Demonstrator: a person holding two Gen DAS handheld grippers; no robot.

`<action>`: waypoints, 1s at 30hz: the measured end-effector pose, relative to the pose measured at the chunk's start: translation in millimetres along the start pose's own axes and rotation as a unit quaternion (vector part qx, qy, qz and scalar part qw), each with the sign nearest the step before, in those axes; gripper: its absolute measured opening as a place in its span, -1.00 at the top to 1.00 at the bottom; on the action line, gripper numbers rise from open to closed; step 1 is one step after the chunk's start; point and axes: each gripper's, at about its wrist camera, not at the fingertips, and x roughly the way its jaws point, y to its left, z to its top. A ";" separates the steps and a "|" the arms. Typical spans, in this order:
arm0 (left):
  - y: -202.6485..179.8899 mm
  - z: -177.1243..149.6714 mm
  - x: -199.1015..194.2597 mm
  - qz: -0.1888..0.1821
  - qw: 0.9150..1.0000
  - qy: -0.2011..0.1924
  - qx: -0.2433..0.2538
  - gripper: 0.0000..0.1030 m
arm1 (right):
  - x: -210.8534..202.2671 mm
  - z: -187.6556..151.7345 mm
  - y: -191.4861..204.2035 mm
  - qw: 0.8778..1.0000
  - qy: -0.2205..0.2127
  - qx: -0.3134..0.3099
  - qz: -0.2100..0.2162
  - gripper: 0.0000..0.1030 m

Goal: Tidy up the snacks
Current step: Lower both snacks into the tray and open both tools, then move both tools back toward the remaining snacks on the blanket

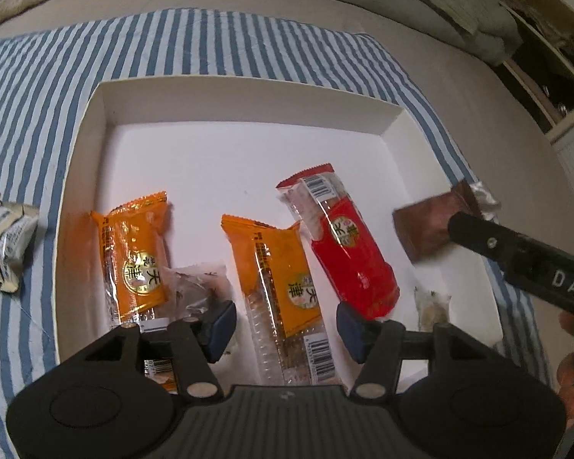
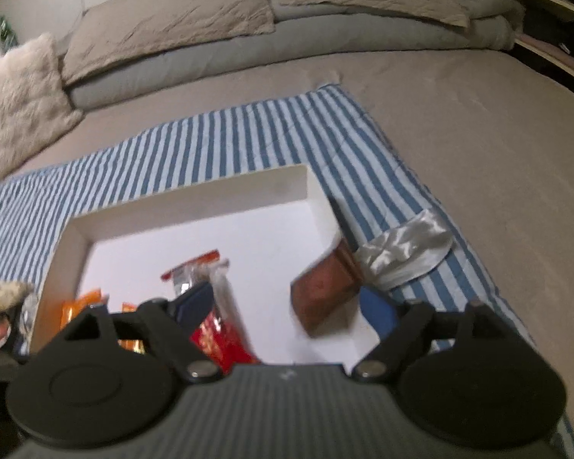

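Note:
A white open box (image 1: pixel 95 114) lies on a blue-striped cloth on a bed. Inside lie two orange snack packs (image 1: pixel 137 260) (image 1: pixel 283 290), a red pack (image 1: pixel 348 252), a clear dark-filled pack (image 1: pixel 199 287) and a small pale pack (image 1: pixel 432 306). My left gripper (image 1: pixel 285 325) is open and empty, low over the middle orange pack. My right gripper (image 2: pixel 287 306) is open; a blurred brown snack pack (image 2: pixel 325 290) with a silver end sits between its fingers over the box's right edge (image 2: pixel 321 199), and I cannot tell if it touches them. The same pack (image 1: pixel 428 229) shows in the left wrist view.
A silver-and-white snack pack (image 1: pixel 7 237) lies on the striped cloth (image 1: pixel 38 114) left of the box. More wrapped snacks (image 2: pixel 0 306) show at the far left in the right wrist view. Pillows (image 2: pixel 172 26) and a fluffy cushion (image 2: pixel 23 99) lie at the head of the bed.

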 end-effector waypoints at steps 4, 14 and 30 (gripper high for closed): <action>-3.9 -2.6 -6.3 0.008 1.000 -0.006 0.016 -0.17 | -3.0 -2.0 2.0 1.000 0.009 -0.011 -0.003 -0.70; -3.3 -7.5 -25.2 0.015 0.999 -0.021 0.033 -0.27 | -14.0 -2.1 -4.5 1.000 0.014 0.012 -0.007 -0.68; 2.2 -22.2 -58.0 0.035 0.998 -0.041 0.039 -0.86 | -54.3 -19.5 0.9 1.000 0.005 -0.017 0.000 -0.99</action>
